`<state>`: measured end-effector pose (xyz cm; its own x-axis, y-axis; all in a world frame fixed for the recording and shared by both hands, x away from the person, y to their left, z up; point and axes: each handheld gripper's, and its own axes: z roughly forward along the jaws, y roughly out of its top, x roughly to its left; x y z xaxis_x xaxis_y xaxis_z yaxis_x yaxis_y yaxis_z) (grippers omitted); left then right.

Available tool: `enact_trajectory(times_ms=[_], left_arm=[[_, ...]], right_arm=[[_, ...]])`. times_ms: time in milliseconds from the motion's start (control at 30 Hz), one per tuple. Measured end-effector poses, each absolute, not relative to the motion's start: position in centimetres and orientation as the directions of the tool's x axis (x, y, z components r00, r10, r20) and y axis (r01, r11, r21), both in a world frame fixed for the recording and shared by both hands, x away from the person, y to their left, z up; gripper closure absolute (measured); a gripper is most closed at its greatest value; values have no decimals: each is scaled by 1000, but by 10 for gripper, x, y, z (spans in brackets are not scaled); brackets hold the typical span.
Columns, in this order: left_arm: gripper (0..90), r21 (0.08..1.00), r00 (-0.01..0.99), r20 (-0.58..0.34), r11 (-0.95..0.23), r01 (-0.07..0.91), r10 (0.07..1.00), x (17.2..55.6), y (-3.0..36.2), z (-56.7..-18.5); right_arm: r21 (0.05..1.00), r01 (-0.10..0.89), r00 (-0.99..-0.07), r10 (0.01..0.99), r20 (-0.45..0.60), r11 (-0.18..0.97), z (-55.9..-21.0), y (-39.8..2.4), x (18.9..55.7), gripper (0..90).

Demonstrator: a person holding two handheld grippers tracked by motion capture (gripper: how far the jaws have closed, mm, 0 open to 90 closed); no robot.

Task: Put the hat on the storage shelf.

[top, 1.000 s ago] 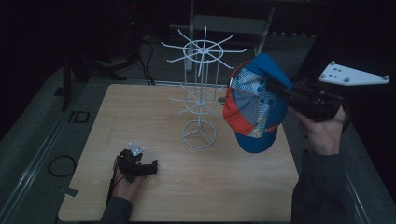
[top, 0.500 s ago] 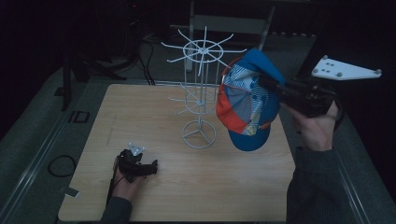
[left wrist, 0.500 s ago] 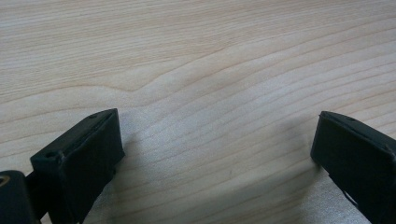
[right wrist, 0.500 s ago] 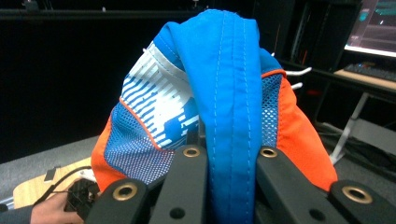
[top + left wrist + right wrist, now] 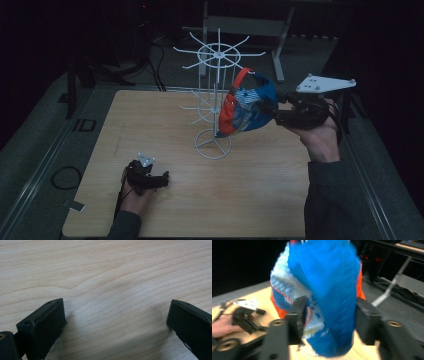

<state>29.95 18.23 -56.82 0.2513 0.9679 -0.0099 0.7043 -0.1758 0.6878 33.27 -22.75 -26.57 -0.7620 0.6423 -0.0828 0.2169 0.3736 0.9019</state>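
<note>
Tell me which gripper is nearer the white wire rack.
Right. The right gripper holds the cap up against the white wire rack; the left gripper rests on the table, well short of its base.

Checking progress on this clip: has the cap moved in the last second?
Yes. In the high view the cap, held in the right gripper, has swung left toward the white wire rack and now sits against its arms.

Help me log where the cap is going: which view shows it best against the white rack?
The high view: the cap, held by the right gripper, hangs beside the white wire rack. The right gripper view shows blurred blue fabric between the fingers; the left gripper view shows bare tabletop.
</note>
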Motion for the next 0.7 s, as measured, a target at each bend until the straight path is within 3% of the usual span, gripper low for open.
enact_trajectory(times_ms=[167, 333, 700], left_arm=[[26, 688, 253, -7, -179, 704, 968, 299, 182, -568], [26, 689, 252, -8, -177, 703, 968, 300, 182, -568], [26, 687, 253, -8, -178, 704, 967, 299, 182, -568]], right_arm=[[900, 240, -735, 674, -76, 364, -272, -229, 331, 297], [892, 266, -718, 693, -70, 365, -280, -232, 332, 232], [885, 303, -708, 705, -37, 352, -300, -237, 330, 203]])
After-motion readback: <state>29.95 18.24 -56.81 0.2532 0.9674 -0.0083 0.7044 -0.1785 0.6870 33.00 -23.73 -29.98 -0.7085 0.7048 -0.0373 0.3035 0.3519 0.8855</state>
